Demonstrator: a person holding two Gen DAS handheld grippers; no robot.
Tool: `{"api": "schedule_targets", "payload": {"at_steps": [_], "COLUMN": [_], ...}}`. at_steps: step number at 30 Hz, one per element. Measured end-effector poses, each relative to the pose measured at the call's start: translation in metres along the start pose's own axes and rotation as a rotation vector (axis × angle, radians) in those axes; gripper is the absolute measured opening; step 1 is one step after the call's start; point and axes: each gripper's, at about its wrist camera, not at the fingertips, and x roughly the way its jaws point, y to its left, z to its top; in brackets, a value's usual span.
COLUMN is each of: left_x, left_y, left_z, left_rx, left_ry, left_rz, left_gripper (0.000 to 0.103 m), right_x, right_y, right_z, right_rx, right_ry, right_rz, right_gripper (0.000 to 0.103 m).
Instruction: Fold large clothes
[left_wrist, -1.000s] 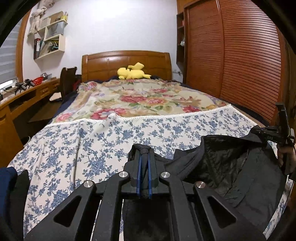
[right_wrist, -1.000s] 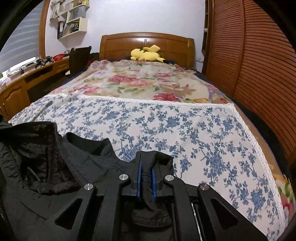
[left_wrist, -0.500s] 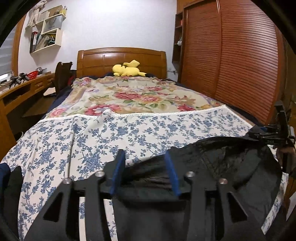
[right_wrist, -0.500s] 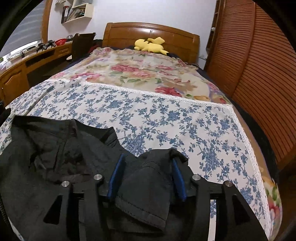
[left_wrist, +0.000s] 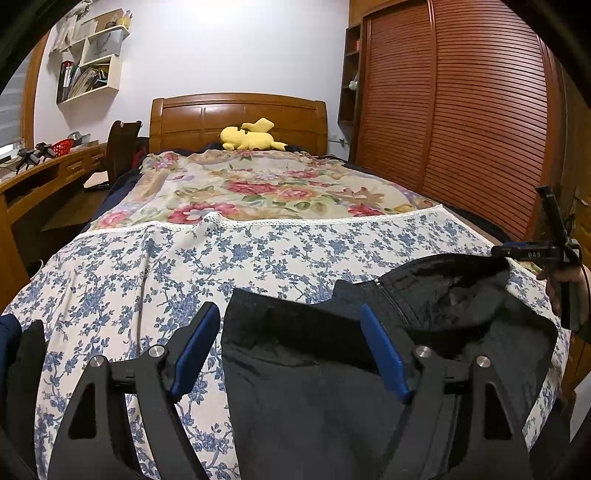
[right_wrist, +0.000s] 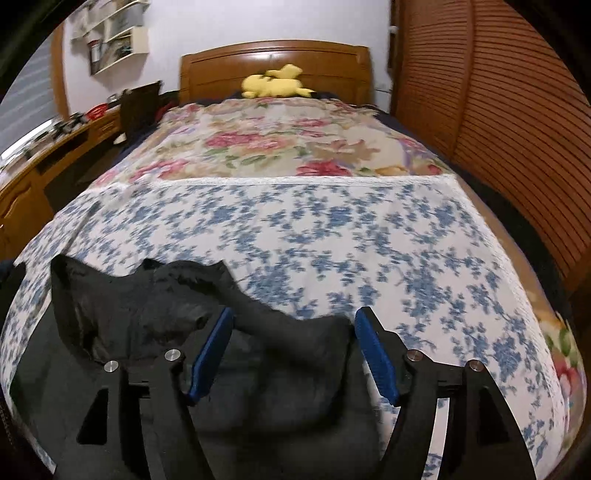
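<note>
A large black jacket (left_wrist: 314, 387) lies on the near end of the bed, on a blue-flowered sheet (left_wrist: 147, 266). Its zip and dark lining face up. My left gripper (left_wrist: 288, 325) is open, its blue pads (left_wrist: 192, 347) spread wide over the jacket's near left part. My right gripper (right_wrist: 293, 328) is open too, its pads (right_wrist: 373, 350) either side of a black fold of the jacket (right_wrist: 288, 369). The right gripper also shows at the right edge of the left wrist view (left_wrist: 532, 253), above the jacket's collar end.
The bed carries a red-flowered cover (left_wrist: 258, 188) further back and a yellow plush toy (left_wrist: 251, 136) at the wooden headboard (left_wrist: 236, 114). A wooden desk (left_wrist: 40, 181) and chair stand left. Slatted wardrobe doors (left_wrist: 461, 110) run along the right.
Both grippers were shut on the jacket a second ago. They opened, let the cloth drop onto the bed, and have spread wider since. The right wrist view is blurred by motion.
</note>
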Motion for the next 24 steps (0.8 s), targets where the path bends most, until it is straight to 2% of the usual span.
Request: {"api": "schedule_targets", "payload": {"at_steps": [5, 15, 21, 24], "left_x": [-0.002, 0.001, 0.004, 0.004], "left_y": [-0.005, -0.009, -0.004, -0.002], "left_z": [-0.004, -0.02, -0.031, -0.033], "left_rx": [0.02, 0.044, 0.024, 0.024], "left_ry": [0.0, 0.029, 0.055, 0.059], "left_rz": [0.0, -0.004, -0.018, -0.015], "left_gripper": [0.079, 0.079, 0.079, 0.079], "right_x": [-0.014, -0.014, 0.017, 0.039], "right_y": [0.006, 0.093, 0.135, 0.146], "right_z": [-0.004, -0.011, -0.013, -0.01], "right_rx": [-0.021, -0.229, -0.278, -0.263], "right_ry": [-0.033, -0.034, 0.034, 0.093], "right_rz": [0.028, 0.171, 0.227, 0.242], "right_gripper": [0.071, 0.071, 0.071, 0.071]}}
